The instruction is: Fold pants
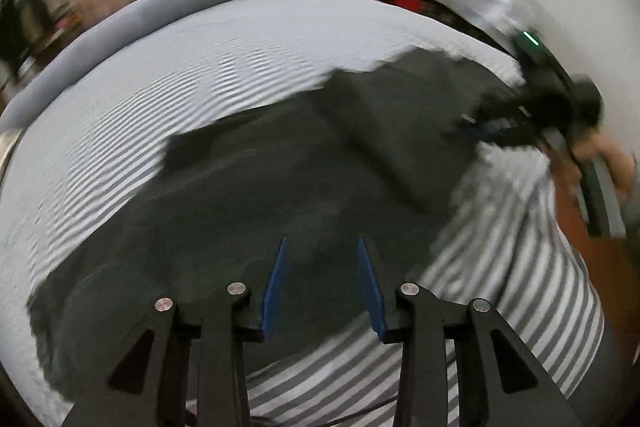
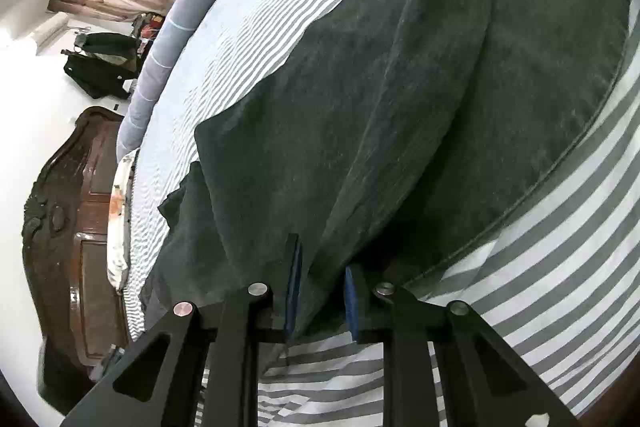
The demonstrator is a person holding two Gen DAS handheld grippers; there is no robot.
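In the left wrist view the left tool (image 1: 322, 247) hangs part open and empty over the near end of the pants (image 1: 280, 179), which run long across the bed (image 1: 160, 67) toward the right tool (image 1: 480, 127); in the right wrist view the right tool (image 2: 322, 263) pinches a fold of them at their near edge.

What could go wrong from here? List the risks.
1. The right tongs pinch only a bunched ridge of the dark pants; it may slip free or drag the fold crooked.
2. The left tongs hang open above the pants with nothing gripped, so that side may stay loose on the striped bedsheet.
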